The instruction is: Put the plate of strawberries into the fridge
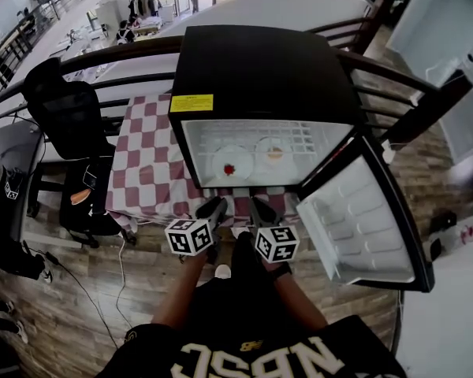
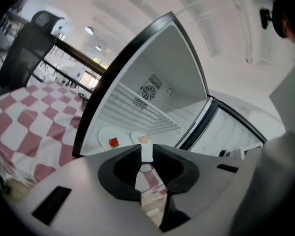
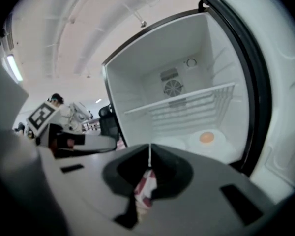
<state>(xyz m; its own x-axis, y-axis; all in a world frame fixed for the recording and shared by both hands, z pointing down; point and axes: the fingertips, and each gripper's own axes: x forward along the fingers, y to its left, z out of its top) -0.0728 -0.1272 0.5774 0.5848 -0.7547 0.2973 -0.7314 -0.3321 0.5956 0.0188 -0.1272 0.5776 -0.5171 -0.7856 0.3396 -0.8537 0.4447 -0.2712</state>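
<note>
white strawberry plate (image 1: 221, 161) lies inside open fridge (image 1: 260, 69).

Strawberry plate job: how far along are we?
Done: strawberry plate sits inside the open fridge, beside a second plate. In hand: nothing; left gripper slightly open, right gripper shut, both empty outside the fridge. Left: probably only closing the door, which stands wide open.

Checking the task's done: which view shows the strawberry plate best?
Head view: the whole strawberry plate shows from above inside the fridge. Left gripper view shows it obliquely; right gripper view barely shows it.
</note>
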